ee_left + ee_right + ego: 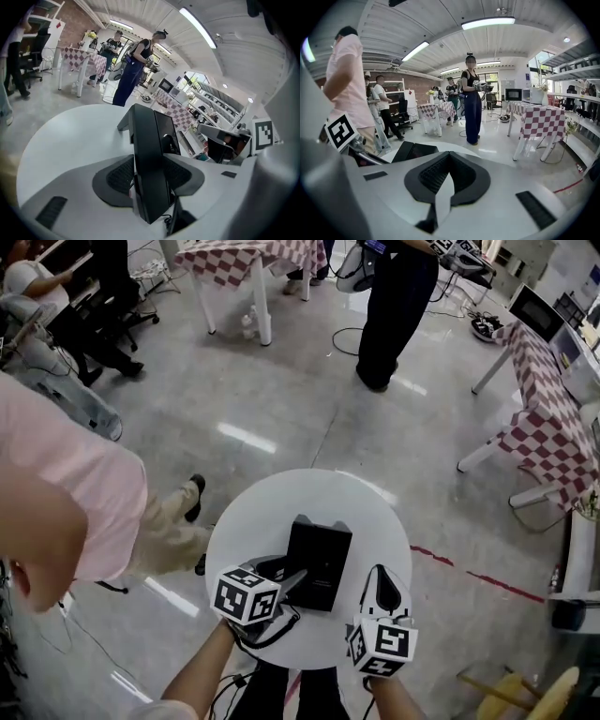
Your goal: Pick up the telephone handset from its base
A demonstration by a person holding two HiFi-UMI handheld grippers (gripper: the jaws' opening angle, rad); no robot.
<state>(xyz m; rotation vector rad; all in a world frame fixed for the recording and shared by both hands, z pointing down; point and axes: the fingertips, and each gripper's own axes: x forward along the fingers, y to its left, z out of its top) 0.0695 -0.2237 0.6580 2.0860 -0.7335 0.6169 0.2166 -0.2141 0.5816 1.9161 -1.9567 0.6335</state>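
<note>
Grasp stage, by the look of it: straddling the handset (149, 164) with the left fingers (119, 176) spread wide, one on each side of it, sitting close to its flanks but seemingly not yet pinching. Leaving the handset lying along the base (165, 133), running straight ahead between those fingers and past their tips, on the round worktop (61, 150) beneath them. Keeping the right fingers (431, 176) closed on nothing, hovering off to the right of the left ones, with the base ahead and to their left. Calling next, probably, for closing the left fingers squarely on the handset's narrow sides until firmly gripping, then raising it straight up off the base, watching for slipping on the smooth black shell or for dragging the base along.
</note>
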